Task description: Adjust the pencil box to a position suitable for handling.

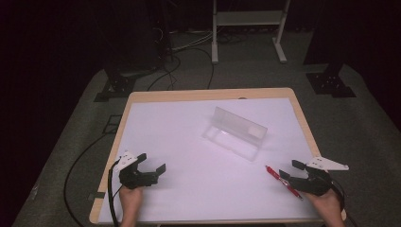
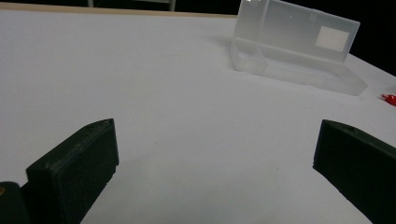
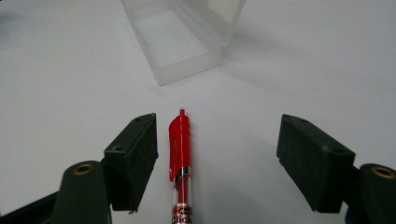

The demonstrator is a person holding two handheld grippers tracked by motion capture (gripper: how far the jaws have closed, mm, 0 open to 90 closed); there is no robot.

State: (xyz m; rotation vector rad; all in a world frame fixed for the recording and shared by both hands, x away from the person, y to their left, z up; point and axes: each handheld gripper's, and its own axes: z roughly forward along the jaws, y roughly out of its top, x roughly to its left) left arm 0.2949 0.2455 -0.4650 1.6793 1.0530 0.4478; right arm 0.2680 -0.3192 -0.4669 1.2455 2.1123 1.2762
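A red click pen (image 3: 180,154) lies flat on the white table between the jaws of my right gripper (image 3: 217,140). It rests close to the left jaw, and neither pad presses on it. From above, the pen (image 1: 283,181) sits at the front right with the right gripper (image 1: 289,169) open over its rear half. A clear plastic box (image 1: 235,132) with its lid raised stands in the middle right of the table, beyond the pen's tip. My left gripper (image 1: 152,162) rests at the front left, open and holding nothing. Past the left gripper (image 2: 215,154) stands the box (image 2: 294,42).
The white table top (image 1: 179,142) has a wooden rim. Beyond its far edge are a metal stand (image 1: 248,28) and cables (image 1: 184,52) on the grey floor. The box (image 3: 182,37) lies straight ahead of the right gripper.
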